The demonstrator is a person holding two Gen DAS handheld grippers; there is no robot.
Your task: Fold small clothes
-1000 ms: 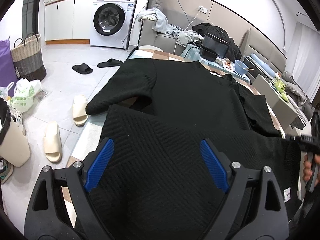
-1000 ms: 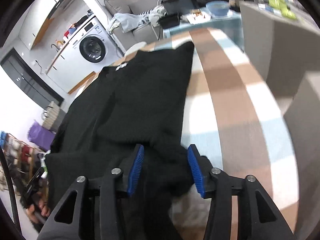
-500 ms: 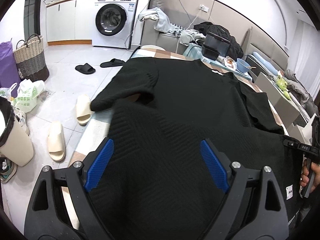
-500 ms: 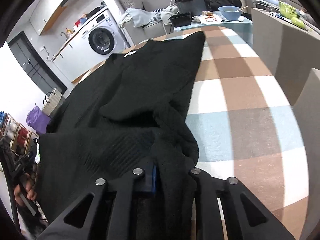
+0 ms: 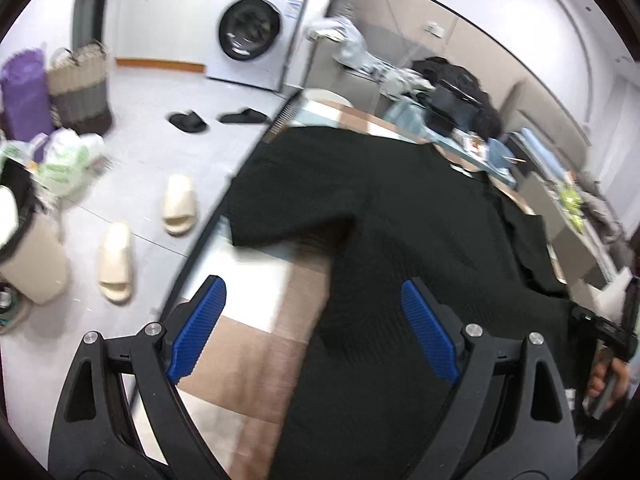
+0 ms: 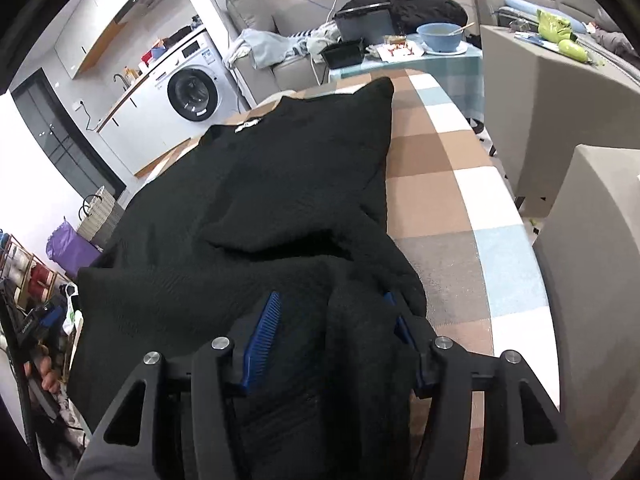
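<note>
Left wrist view, left to right: we see a woven basket (image 5: 80, 88) and a purple bag (image 5: 22, 96) by the wall, cream slippers (image 5: 148, 236) and black slippers (image 5: 216, 119) on the floor, a washing machine (image 5: 256, 32) behind them. Our left gripper (image 5: 314, 336) has its jaws spread wide and grasping nothing; the left blue pad (image 5: 196, 332) hangs over bare checked cloth on the worktop (image 5: 248, 344), the right pad sits over the edge of the black sweater (image 5: 400, 216). The frame is motion-blurred. The sweater lies spread on the worktop, one sleeve pointing left toward the worktop's edge. At far right a hand (image 5: 608, 376) grips the handle of the other tool.

Right wrist view, left to right: we see a hand (image 6: 44, 376) on a handle at the frame's left edge, then the sweater covering the left part of the worktop (image 6: 452, 196), its collar tag toward the washing machine. Our right gripper (image 6: 336, 336) has a bunched fold of the sweater between its jaws; the jaws are opening, and we cannot tell whether the pads still press on the fabric, since the cloth drapes over the right pad. Beyond the sweater sit a black box (image 6: 364, 22) and a blue bowl (image 6: 440, 34). Grey furniture (image 6: 560, 92) stands at right.
</note>
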